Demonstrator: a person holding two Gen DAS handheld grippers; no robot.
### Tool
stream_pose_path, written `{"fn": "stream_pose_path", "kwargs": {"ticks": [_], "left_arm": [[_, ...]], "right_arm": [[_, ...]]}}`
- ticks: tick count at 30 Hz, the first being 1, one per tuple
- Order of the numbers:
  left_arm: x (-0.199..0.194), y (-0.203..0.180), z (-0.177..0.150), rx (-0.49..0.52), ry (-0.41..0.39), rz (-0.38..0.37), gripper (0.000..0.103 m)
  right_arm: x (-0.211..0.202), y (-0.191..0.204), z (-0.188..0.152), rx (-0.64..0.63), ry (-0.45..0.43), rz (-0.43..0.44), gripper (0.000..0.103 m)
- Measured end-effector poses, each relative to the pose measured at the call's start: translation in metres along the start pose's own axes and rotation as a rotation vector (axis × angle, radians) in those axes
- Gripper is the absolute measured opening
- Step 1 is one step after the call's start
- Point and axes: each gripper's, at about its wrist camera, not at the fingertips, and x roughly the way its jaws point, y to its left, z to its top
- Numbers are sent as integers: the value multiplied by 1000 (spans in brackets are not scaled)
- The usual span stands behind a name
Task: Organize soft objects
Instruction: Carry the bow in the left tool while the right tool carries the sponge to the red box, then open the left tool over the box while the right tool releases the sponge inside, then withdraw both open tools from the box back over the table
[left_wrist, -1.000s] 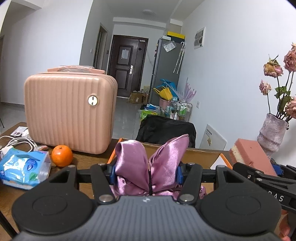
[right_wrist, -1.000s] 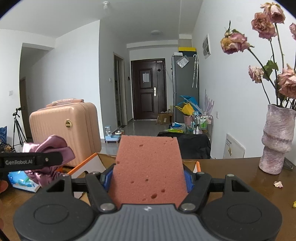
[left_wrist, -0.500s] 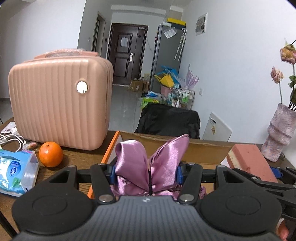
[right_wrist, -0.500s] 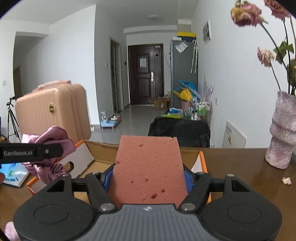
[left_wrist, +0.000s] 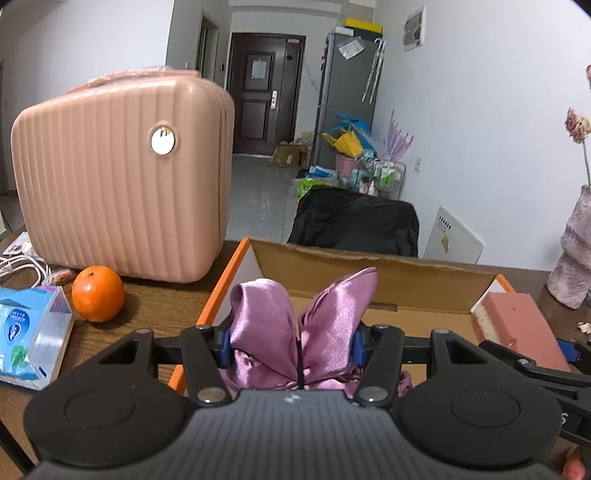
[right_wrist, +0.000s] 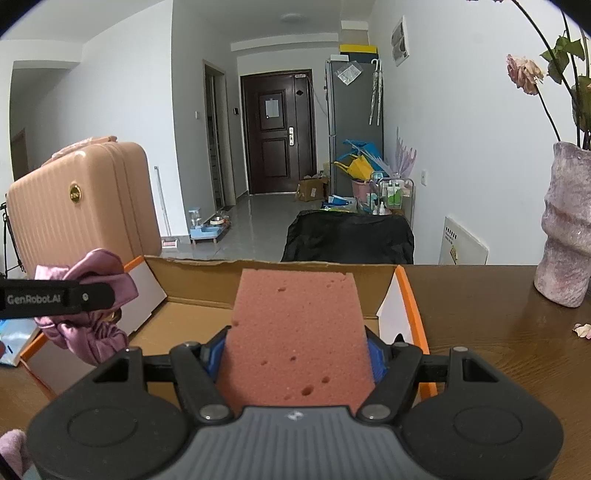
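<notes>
My left gripper (left_wrist: 291, 345) is shut on a purple satin scrunchie (left_wrist: 299, 332) and holds it above the left part of an open cardboard box (left_wrist: 369, 264) with orange edges. My right gripper (right_wrist: 295, 352) is shut on a pink sponge (right_wrist: 295, 332) and holds it over the same box (right_wrist: 192, 266). The right wrist view shows the scrunchie (right_wrist: 92, 332) in the left gripper's fingers (right_wrist: 55, 297) at the left. The sponge (left_wrist: 517, 321) appears at the right of the left wrist view.
A pink ribbed suitcase (left_wrist: 122, 184) stands on the wooden table (left_wrist: 155, 306) left of the box, with an orange (left_wrist: 98, 293) and a tissue pack (left_wrist: 26, 332) in front of it. A purplish vase (right_wrist: 565, 229) of dried roses stands at the right.
Both grippers have moved forward and down toward the box, still holding the scrunchie and the sponge. The box interior now shows beneath them.
</notes>
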Motion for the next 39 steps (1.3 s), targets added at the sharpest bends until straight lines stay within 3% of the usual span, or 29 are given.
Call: {"fn": "stream_pose_path", "kwargs": {"ticks": [3, 7, 10, 12, 25, 39], "left_arm": [[3, 1, -1, 1, 12, 9, 59], [3, 3, 0, -7, 2, 35, 78], [-2, 7, 1, -23, -31, 52, 97], [-6, 8, 2, -20, -61, 77, 102], [-9, 12, 7, -49, -55, 84, 103], [-50, 25, 15, -94, -108, 41, 103]], "right_arm": [[3, 1, -2, -3, 12, -8, 69], [7, -1, -1, 18, 24, -19, 70], [7, -3, 0, 28, 24, -31, 90], [3, -5, 0, 29, 14, -45, 95], [-13, -5, 7, 12, -11, -76, 102], [-66, -8, 19, -3, -89, -61, 103]]}}
